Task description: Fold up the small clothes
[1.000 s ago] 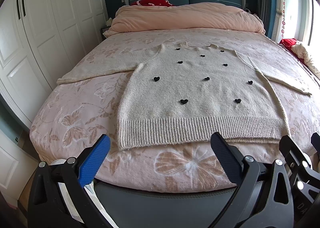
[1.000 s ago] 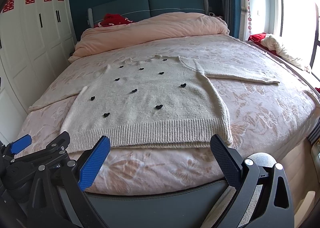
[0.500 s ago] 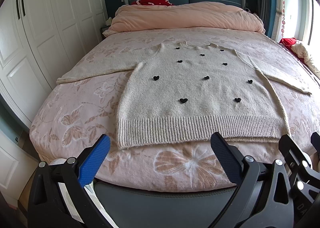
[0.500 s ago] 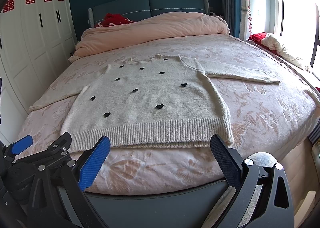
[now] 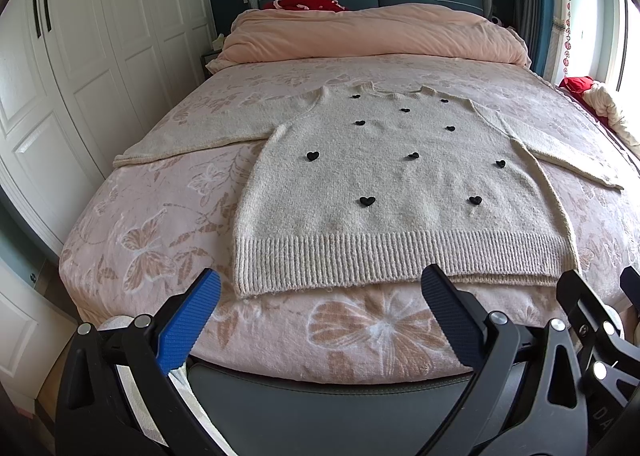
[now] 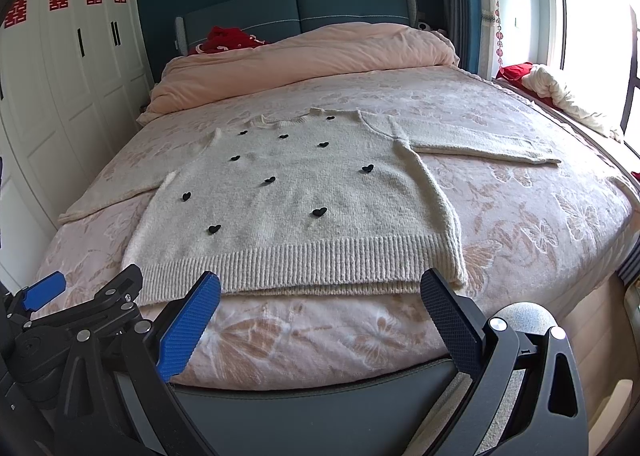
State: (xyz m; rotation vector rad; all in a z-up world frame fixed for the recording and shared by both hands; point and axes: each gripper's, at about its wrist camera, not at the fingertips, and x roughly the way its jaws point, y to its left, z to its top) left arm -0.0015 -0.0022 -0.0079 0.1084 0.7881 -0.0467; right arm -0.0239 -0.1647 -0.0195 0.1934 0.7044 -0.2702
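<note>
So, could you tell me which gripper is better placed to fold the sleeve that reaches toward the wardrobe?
Left. The left gripper sits nearer the wardrobe-side sleeve; the right gripper faces the sweater's window-side hem corner. Both are open and empty.

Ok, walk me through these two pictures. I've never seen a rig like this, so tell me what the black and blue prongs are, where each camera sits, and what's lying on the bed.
No robot here: a person holds a two-finger tool in each hand, with a fisheye camera on each looking along its fingers. One picture comes from the left gripper, the other from the right gripper. The prongs at the bottom are the fingers, one blue, one black, spread open and holding nothing. On the pink floral bedspread a cream knitted sweater with small black hearts lies flat, unfolded, sleeves spread sideways, ribbed hem nearest the cameras. A pink duvet is bunched at the headboard.
</note>
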